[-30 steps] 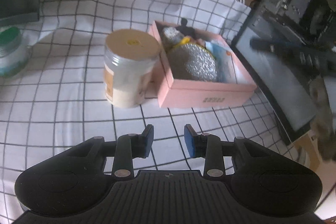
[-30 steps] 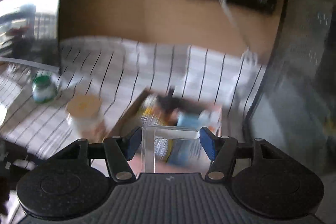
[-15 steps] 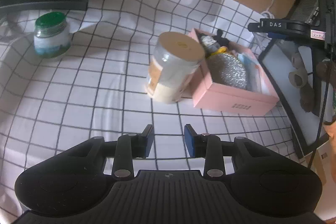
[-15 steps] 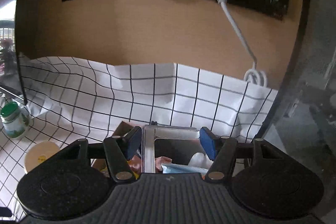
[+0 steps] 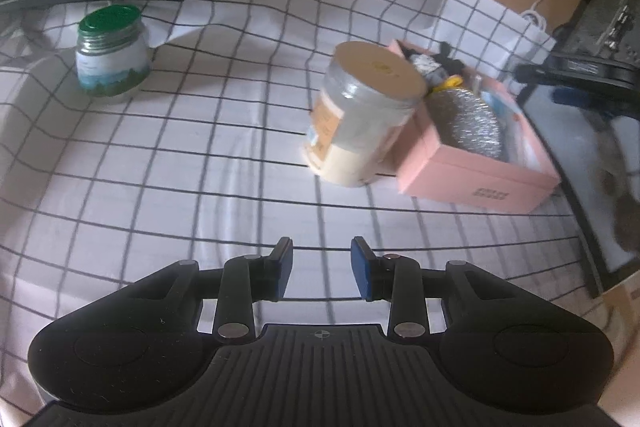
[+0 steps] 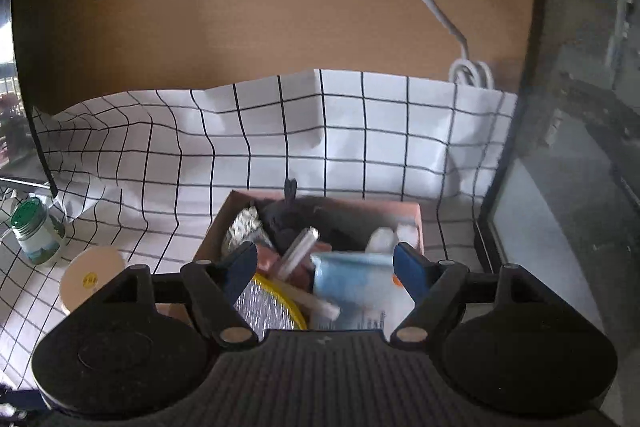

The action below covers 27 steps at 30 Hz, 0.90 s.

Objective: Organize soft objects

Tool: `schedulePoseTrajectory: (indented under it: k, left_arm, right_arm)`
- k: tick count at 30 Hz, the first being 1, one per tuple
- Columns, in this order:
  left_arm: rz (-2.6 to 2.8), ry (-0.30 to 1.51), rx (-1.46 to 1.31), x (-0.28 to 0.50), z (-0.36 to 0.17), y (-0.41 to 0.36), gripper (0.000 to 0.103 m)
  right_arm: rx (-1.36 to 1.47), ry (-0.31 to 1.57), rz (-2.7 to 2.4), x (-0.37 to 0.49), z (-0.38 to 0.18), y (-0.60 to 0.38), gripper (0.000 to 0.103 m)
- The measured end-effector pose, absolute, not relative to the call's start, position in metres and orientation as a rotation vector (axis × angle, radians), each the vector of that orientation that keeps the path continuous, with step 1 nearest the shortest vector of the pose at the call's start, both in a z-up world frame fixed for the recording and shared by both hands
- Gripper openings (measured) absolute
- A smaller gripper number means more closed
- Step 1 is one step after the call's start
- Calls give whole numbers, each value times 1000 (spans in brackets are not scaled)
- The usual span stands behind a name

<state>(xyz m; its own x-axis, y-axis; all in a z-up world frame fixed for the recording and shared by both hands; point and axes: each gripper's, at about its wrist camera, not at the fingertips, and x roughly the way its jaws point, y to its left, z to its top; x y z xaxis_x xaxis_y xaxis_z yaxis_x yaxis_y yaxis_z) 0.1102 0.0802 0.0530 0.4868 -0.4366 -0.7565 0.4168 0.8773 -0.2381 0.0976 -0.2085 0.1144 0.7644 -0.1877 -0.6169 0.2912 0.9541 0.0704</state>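
Soft stuff sits in the pink box point(image 6: 320, 203) on the checked cloth point(image 5: 160, 167) over the bench, w/ the beige-lid jar point(image 5: 360, 115) touching its left side & a green-lid jar point(image 5: 112, 59) well apart, far left. Inside I see a silver glitter pouch point(image 5: 468, 123), a dark plush point(image 6: 296, 219), a blue pack point(image 6: 352, 283) & a clear stick-like piece point(image 6: 300, 251), blurred, lying loose on top. My right tongs point(image 6: 324, 267) hover right over the box; they've just been opening, jaws wide now, pads pressing on nothing. My left tongs point(image 5: 322, 267) hang above bare cloth, partly open, empty. Handling, as I judge it: pouch & plush are light, squashy, will give under the pads, so pinch mid-body, not an edge. Blue pack looks slick, prob. slides; grip across its short side. Glitter surface may snag or shed. Box is light card, could shift if I drag sth out sideways.
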Motion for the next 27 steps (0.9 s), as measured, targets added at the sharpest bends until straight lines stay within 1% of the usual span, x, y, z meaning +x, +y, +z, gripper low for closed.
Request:
schedulePoseTrajectory:
  k: [7,12,15,22,23,24,25,27]
  left_arm:
    - [-442,880,31,110,39,87,36]
    - [-330,902,17,95,29,90,36]
    - [-268,898,36,74,23,84,35]
    - [-154,852,56,39,19,56,36]
    - [-149,850,58,35,19,52,38]
    - [-141,844,61,32,18,47,40]
    - [-132,834,65,29,17,43,40]
    - [-101,803,55,24,15,38,40]
  right_arm:
    - [130,747,-236,62,91,-170,78]
    - [-22,821,-87,44,59,-135,78]
    - [-105,829,12,35,43,-123,78]
    - [-51,894,112,34,17,-137,78]
    - [-32,898,125,33,14,-141,80]
    - [-22,888,125,33,12,-145,87]
    - [-27,881,118,33,10,-147,90]
    - [-19,866,109,34,6,-153,102]
